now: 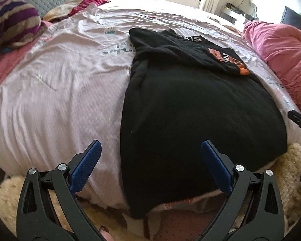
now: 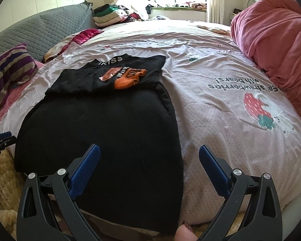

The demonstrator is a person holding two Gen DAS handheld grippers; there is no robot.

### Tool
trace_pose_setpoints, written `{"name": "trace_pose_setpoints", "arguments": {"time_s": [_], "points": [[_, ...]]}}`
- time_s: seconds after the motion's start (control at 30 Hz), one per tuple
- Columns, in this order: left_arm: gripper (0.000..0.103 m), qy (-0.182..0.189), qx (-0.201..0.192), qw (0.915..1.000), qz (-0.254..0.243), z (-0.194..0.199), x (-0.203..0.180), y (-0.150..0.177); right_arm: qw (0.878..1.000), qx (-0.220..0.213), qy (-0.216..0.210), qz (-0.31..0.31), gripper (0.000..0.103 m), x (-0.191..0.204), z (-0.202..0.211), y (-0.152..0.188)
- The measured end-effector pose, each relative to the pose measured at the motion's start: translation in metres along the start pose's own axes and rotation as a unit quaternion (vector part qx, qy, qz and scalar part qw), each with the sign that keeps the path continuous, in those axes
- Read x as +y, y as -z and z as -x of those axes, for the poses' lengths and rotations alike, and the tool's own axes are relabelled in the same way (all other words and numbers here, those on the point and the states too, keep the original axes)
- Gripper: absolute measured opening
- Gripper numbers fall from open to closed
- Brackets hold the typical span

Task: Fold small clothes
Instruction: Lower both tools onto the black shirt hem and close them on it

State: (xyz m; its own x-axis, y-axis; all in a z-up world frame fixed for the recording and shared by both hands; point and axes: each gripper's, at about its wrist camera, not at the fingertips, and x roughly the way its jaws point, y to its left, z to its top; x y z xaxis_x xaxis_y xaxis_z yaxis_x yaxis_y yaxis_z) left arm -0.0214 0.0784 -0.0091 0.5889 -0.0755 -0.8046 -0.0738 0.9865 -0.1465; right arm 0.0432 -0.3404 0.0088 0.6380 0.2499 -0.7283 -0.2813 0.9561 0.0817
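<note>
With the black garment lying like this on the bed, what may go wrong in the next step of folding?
1. The near hem of the black garment hangs over the edge of the bed, so a pull toward the person may drag it off.
2. The orange-printed part is already folded onto the body; lifting the hem quickly may undo it.
3. Both the left hand-held gripper and the right hand-held gripper are open, and may pinch the pink sheet along with the garment.

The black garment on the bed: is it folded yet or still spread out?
Partly folded. The black garment lies flat on the bedspread, its sleeves turned in across the chest; the long body remains unfolded, with its hem over the bed's edge.
</note>
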Motion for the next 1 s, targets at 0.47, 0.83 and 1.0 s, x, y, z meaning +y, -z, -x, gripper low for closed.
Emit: {"name": "trace_pose_setpoints", "arguments": {"time_s": [0.47, 0.83, 1.0], "points": [[0.051, 0.05, 0.041, 0.9971, 0.041, -0.002, 0.016, 0.033, 1.0, 0.014, -0.004, 0.003, 0.098, -0.003, 0.004, 0.015], [0.051, 0.051, 0.072, 0.9955, 0.035, -0.023, 0.012, 0.05, 0.998, 0.062, -0.03, 0.01, 0.098, -0.006, 0.004, 0.041], [0.051, 0.059, 0.07, 0.9949, 0.042, -0.024, 0.015, 0.049, 0.995, 0.085, -0.046, -0.004, 0.097, -0.015, 0.004, 0.053]]}}
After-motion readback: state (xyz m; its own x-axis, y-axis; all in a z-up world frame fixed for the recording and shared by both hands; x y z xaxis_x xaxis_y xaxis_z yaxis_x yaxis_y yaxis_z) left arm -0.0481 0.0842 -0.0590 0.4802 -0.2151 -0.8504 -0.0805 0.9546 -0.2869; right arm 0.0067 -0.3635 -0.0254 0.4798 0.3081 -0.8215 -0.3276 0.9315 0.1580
